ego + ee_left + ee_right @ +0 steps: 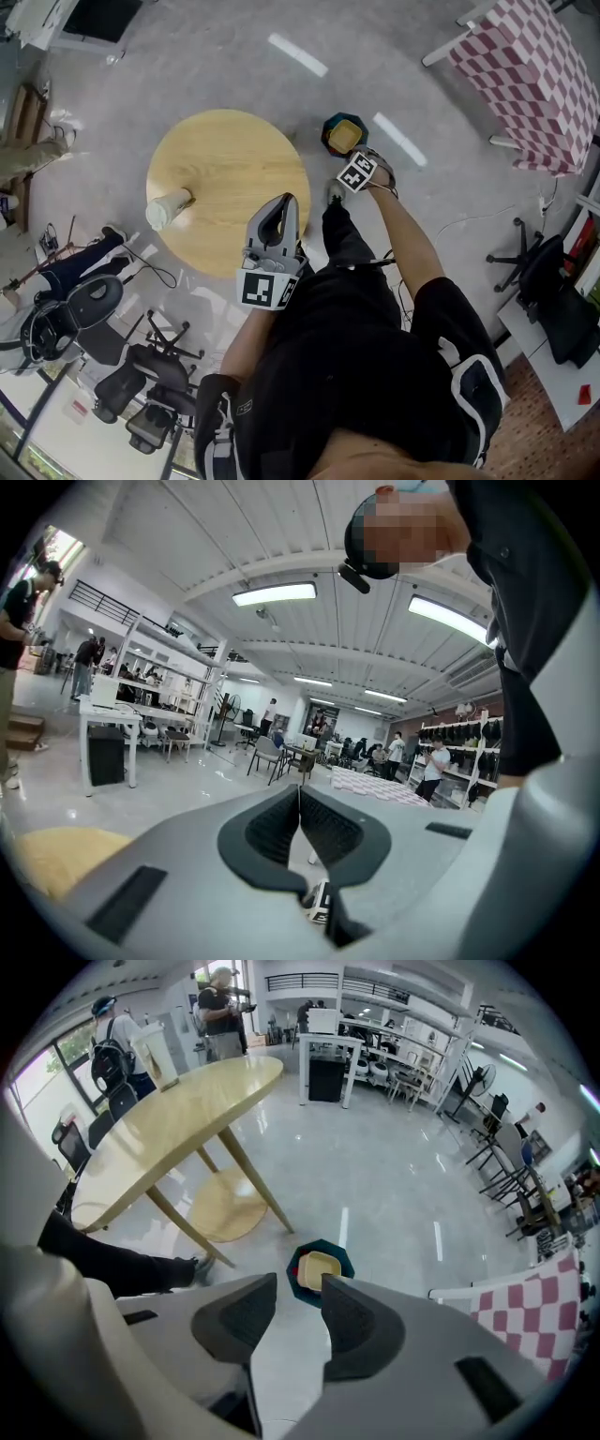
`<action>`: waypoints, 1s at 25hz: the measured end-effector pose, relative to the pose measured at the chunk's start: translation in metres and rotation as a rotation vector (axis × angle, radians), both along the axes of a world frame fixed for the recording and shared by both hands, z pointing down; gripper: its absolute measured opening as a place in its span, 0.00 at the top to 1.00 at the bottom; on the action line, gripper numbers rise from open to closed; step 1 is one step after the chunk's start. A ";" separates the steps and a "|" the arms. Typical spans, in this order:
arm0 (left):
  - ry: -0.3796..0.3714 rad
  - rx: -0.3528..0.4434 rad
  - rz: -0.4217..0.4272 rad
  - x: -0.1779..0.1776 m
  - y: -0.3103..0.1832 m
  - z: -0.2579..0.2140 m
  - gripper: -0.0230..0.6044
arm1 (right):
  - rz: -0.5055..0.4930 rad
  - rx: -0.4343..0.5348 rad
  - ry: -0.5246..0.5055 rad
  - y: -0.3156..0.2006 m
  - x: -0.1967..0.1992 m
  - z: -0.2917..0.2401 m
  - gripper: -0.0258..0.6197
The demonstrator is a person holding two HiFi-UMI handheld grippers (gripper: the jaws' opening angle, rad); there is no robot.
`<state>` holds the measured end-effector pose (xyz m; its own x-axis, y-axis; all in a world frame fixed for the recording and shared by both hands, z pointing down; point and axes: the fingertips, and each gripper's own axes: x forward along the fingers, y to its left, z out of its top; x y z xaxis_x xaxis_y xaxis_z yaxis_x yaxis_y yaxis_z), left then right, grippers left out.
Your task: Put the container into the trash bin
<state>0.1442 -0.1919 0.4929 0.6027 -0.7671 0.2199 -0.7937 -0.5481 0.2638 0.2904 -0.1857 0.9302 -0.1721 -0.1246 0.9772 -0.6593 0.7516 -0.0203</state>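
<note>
The dark teal trash bin (328,127) stands on the floor just right of the round wooden table (230,159). A pale yellow container (344,137) lies inside it. My right gripper (354,169) hangs above the bin and points steeply down. In the right gripper view its jaws (298,1288) stand open and empty, with the bin (298,1262) and the container (320,1271) on the floor straight beyond them. My left gripper (287,199) is over the table's near edge, its pads (300,803) pressed together on nothing.
A pale cup (169,208) stands at the table's left side. Office chairs (141,375) crowd the lower left. A table with a red-checked cloth (530,75) is at the upper right, and shelves (581,244) at the right. My own leg and shoe (335,192) are beside the bin.
</note>
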 end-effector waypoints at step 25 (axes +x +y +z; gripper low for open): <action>0.079 0.136 0.122 -0.032 0.062 -0.063 0.95 | 0.558 0.342 -0.293 0.034 -0.016 -0.204 0.91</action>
